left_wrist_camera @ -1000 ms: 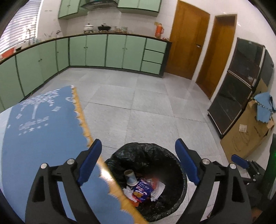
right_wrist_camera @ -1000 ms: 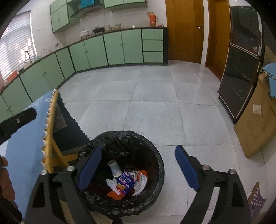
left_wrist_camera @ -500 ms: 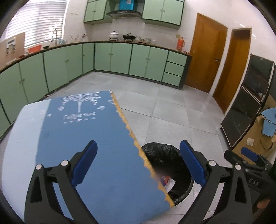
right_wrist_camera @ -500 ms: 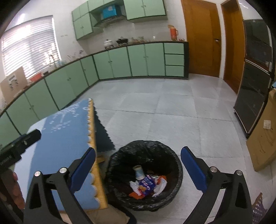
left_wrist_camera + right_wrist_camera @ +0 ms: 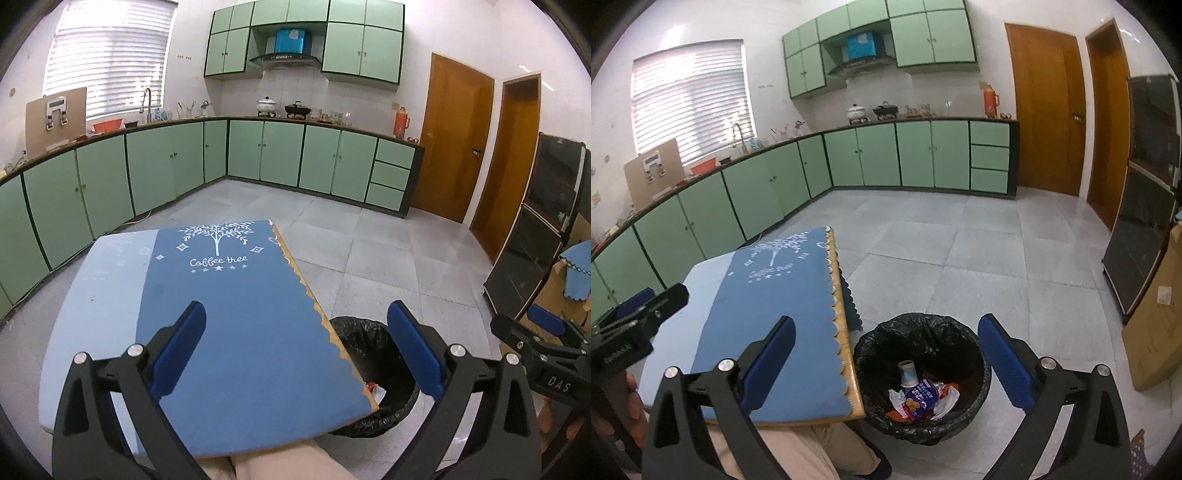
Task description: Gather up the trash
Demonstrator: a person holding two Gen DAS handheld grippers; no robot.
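Evidently, both grippers, left [image 5: 295, 354] and right [image 5: 886, 363], have been raised with jaws released and empty; the trash [image 5: 921, 397] lies inside the black-lined round bin [image 5: 923, 332] beside the blue-clothed table's [image 5: 768, 314] near right corner; collection is judged complete.

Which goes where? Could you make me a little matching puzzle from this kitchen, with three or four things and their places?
Things:
1. paper cup
2. orange flask
3. blue cloth
4. white pot

Places:
A. on the table
B. on the stove under the hood
C. inside the black bin
D. at the counter's end nearest the doors

Pairs: 1-C, 2-D, 3-A, 4-B
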